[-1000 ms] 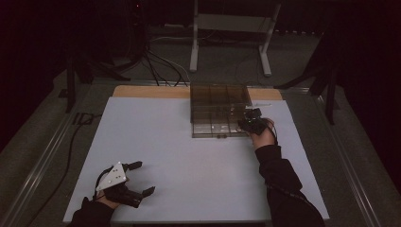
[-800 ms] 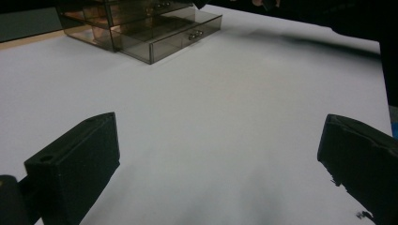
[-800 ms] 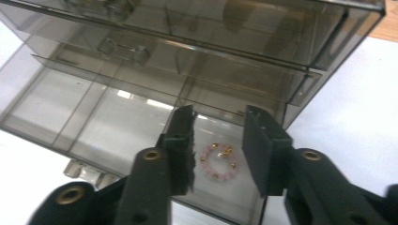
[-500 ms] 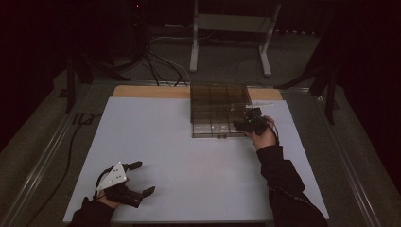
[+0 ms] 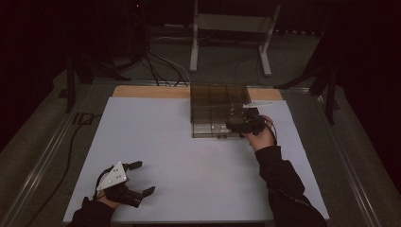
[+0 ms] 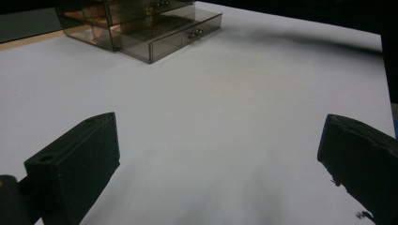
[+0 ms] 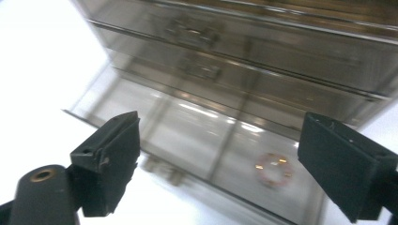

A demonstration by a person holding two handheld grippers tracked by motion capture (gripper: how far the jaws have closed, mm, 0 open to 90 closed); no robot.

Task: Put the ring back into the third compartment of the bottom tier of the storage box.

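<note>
A smoky clear drawer unit (image 5: 215, 101) stands at the back middle of the white table (image 5: 189, 156). Its bottom drawer (image 5: 213, 131) is pulled out toward me. My right gripper (image 5: 232, 124) hovers open over the drawer's right end. In the right gripper view its jaws (image 7: 218, 140) stand wide apart above the drawer floor, where a small red ring with gold dots (image 7: 273, 168) lies. My left gripper (image 5: 145, 177) rests open near the front left of the table. In the left gripper view its jaws (image 6: 219, 126) hold nothing, and the drawer unit (image 6: 136, 21) sits far off.
A wooden strip (image 5: 151, 91) edges the table's back. Behind it stand a metal frame (image 5: 231, 33) and floor cables (image 5: 151, 61). A metal rail (image 5: 42, 156) runs along the table's left side. The upper drawers' handles (image 7: 192, 33) appear closed in.
The right gripper has shifted slightly left and toward me over the open drawer. The left gripper has stayed put.
</note>
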